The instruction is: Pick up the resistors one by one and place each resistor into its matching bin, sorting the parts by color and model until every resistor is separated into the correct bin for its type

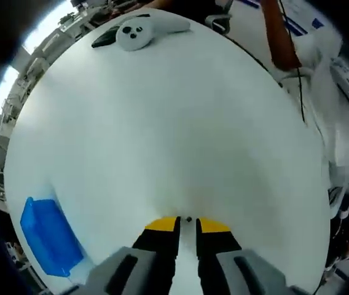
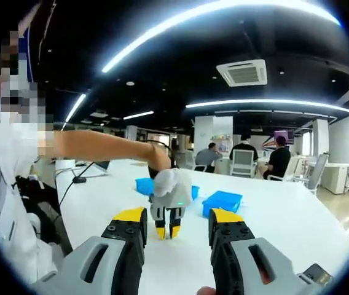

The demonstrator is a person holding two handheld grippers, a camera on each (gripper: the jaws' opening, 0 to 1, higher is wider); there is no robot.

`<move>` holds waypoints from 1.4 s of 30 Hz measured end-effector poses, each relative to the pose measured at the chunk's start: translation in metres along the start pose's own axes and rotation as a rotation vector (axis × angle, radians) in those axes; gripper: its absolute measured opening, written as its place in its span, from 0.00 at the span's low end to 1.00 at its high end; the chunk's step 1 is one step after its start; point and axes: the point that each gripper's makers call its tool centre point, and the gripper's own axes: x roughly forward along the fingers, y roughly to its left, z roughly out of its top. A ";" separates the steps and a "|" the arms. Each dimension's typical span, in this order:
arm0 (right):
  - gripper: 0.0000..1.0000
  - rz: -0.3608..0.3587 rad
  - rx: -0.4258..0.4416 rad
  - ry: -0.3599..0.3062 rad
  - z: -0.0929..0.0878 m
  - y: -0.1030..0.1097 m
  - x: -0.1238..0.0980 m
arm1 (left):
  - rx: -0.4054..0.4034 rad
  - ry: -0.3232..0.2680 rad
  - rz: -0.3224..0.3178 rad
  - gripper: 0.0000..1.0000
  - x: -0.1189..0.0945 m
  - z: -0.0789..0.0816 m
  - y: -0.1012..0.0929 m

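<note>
My left gripper (image 1: 188, 224) points down at the white table (image 1: 162, 123), its yellow-tipped jaws almost together around a tiny dark resistor (image 1: 188, 219) at the tips. In the right gripper view the left gripper (image 2: 167, 232) stands upright on the table, held by a person's hand, jaws close together. My right gripper (image 2: 177, 216) is open and held above the table (image 2: 273, 227), with nothing between its fingers. Blue bins (image 2: 222, 201) sit just behind the left gripper, one (image 2: 142, 184) to its left. One blue bin (image 1: 48, 236) lies at the lower left of the left gripper view.
A white hand controller (image 1: 141, 31) lies at the far table edge. A person's arm (image 2: 94, 147) reaches in from the left, with a cable (image 2: 76, 179) on the table behind it. Several people (image 2: 279, 160) sit on chairs at the back.
</note>
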 end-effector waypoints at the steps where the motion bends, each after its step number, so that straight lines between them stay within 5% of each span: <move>1: 0.42 0.002 -0.002 0.000 0.000 0.001 0.000 | -0.001 0.000 -0.003 0.08 0.000 0.000 -0.002; 8: 0.41 0.006 -0.004 -0.001 0.001 0.001 0.000 | -0.022 -0.006 0.002 0.04 0.002 0.001 -0.008; 15: 0.41 0.006 -0.007 -0.008 0.003 0.000 -0.005 | -0.027 -0.051 0.098 0.04 -0.016 0.004 -0.012; 22: 0.41 0.009 -0.008 -0.007 0.005 0.002 -0.004 | -0.172 -0.256 0.324 0.05 -0.082 -0.002 -0.003; 29: 0.41 0.015 -0.013 0.000 0.004 0.005 0.000 | -0.330 -0.508 0.606 0.05 -0.143 -0.033 -0.031; 34: 0.41 0.019 -0.013 0.006 0.003 0.008 0.004 | -0.526 -0.689 0.807 0.04 -0.176 -0.067 -0.062; 38: 0.41 0.026 -0.010 0.009 0.002 0.010 0.010 | -0.688 -0.823 0.897 0.05 -0.183 -0.092 -0.091; 42: 0.41 0.029 -0.007 0.017 -0.001 0.010 0.013 | -0.792 -0.876 1.036 0.05 -0.178 -0.113 -0.114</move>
